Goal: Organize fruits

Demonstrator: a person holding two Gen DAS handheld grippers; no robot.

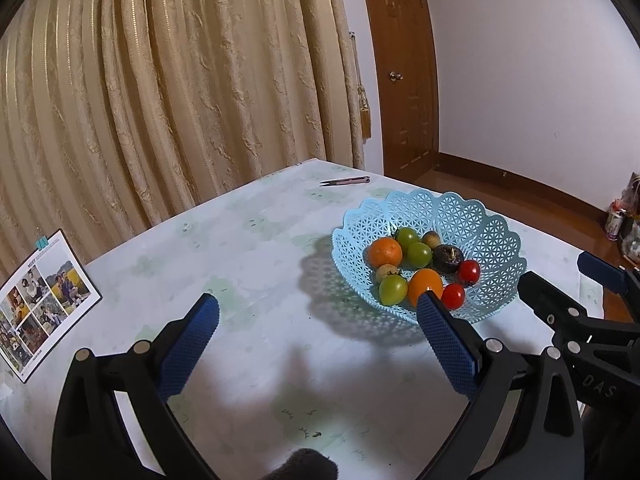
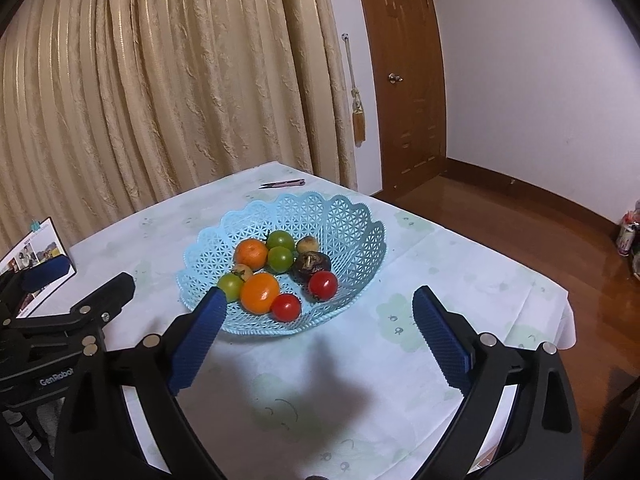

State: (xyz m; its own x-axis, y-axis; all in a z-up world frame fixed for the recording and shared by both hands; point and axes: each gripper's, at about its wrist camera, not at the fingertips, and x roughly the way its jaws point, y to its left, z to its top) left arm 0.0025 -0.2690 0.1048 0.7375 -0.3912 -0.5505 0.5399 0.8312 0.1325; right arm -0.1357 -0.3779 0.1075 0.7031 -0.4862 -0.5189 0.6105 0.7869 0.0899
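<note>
A light blue lattice basket point(image 1: 488, 224) point(image 2: 352, 220) stands on the table. It holds two oranges point(image 1: 385, 252) point(image 2: 260, 292), three green tomatoes point(image 1: 393, 289) point(image 2: 280, 259), two red tomatoes point(image 1: 453, 296) point(image 2: 286, 306), a dark fruit point(image 1: 447, 258) point(image 2: 312, 264) and small brown fruits point(image 1: 431, 239) point(image 2: 307, 245). My left gripper point(image 1: 318, 312) is open and empty, above the table left of the basket. My right gripper point(image 2: 318, 308) is open and empty, in front of the basket; it also shows in the left wrist view point(image 1: 560, 280).
A pale patterned tablecloth point(image 1: 248, 264) point(image 2: 460, 280) covers the table. A photo card with a clip point(image 1: 44, 300) point(image 2: 36, 256) stands at the left. Small snips point(image 1: 346, 180) point(image 2: 283, 184) lie at the far edge. Curtain, door and wooden floor lie beyond.
</note>
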